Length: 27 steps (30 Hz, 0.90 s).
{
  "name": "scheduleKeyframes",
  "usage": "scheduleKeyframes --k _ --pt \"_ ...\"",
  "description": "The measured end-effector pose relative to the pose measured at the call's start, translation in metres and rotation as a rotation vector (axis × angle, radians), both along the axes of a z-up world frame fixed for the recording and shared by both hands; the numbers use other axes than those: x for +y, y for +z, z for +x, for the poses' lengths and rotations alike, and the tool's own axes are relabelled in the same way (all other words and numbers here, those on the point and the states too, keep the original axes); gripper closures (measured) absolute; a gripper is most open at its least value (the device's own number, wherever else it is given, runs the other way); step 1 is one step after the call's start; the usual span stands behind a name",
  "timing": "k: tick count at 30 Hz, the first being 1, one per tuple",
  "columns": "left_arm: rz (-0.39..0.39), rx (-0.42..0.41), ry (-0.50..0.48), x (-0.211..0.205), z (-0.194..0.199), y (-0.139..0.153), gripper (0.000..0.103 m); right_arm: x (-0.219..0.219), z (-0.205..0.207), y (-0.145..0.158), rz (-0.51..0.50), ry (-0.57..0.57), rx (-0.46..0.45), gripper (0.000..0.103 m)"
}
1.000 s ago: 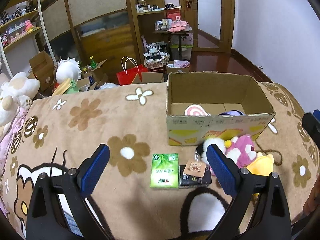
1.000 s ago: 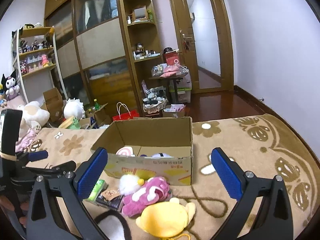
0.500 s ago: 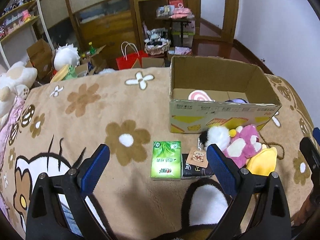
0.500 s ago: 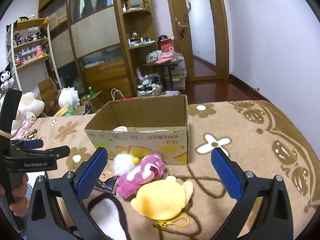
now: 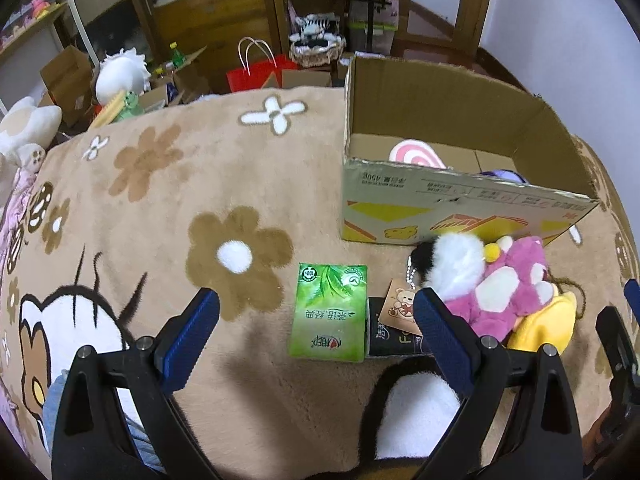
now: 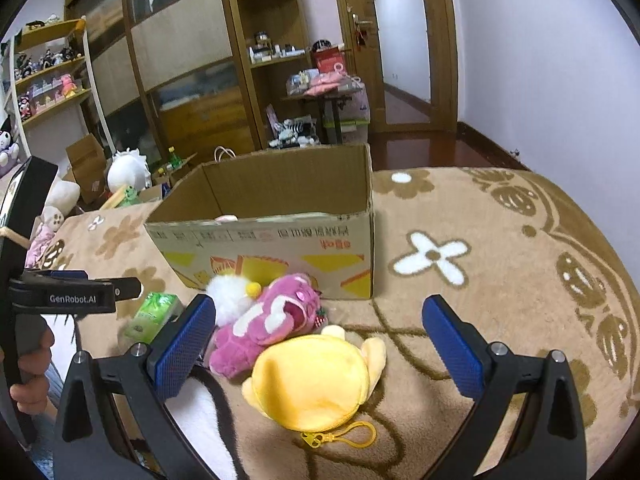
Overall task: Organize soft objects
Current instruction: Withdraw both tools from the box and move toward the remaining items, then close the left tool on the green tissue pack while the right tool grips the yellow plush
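Right wrist view: right gripper (image 6: 318,338) spread wide above yellow plush (image 6: 314,382).
Left gripper (image 5: 316,330): spread, empty.
Done: some toys in cardboard box (image 5: 440,200).
Left: plushes, tissue pack (image 5: 330,318) on blanket (image 5: 160,200).

Black frames, blue ribbed fingers (image 6: 185,346)

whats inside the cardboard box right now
Inside the cardboard box a pink-and-white swirl plush and part of a purple item show; its front wall hides the rest.

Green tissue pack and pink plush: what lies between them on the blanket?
In the left wrist view, a black packet with a bear tag lies between the green tissue pack and the pink plush.
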<state>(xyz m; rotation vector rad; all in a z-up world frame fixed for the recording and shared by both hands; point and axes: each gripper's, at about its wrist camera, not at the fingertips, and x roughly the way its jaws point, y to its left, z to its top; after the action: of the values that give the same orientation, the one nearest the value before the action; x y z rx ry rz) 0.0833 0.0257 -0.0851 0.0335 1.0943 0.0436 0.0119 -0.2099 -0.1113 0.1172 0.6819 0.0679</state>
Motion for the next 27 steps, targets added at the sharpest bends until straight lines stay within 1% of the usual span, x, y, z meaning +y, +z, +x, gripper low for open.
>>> scheduleKeyframes --k 3,9,14,21,24,27 --pt "-0.012 0.021 0.006 0.001 0.007 -0.007 0.006 -0.001 0.005 -0.008 0.002 -0.005 0.025 0.000" --pt "-0.027 0.081 0.049 0.008 0.021 -0.026 0.006 -0.002 0.013 -0.024 0.004 -0.009 0.076 0.000" --pt "-0.012 0.132 0.060 0.009 0.032 -0.042 0.006 0.000 0.020 -0.039 -0.005 -0.005 0.120 0.000" --pt "-0.002 0.196 0.054 0.007 0.039 -0.060 0.006 0.002 0.029 -0.058 0.014 0.005 0.191 0.000" --pt "-0.007 0.202 0.058 0.008 0.039 -0.063 0.006 0.004 0.031 -0.065 0.020 0.012 0.220 0.000" --pt "0.004 0.189 0.063 0.008 0.039 -0.062 0.007 0.007 0.031 -0.068 0.017 0.023 0.238 0.000"
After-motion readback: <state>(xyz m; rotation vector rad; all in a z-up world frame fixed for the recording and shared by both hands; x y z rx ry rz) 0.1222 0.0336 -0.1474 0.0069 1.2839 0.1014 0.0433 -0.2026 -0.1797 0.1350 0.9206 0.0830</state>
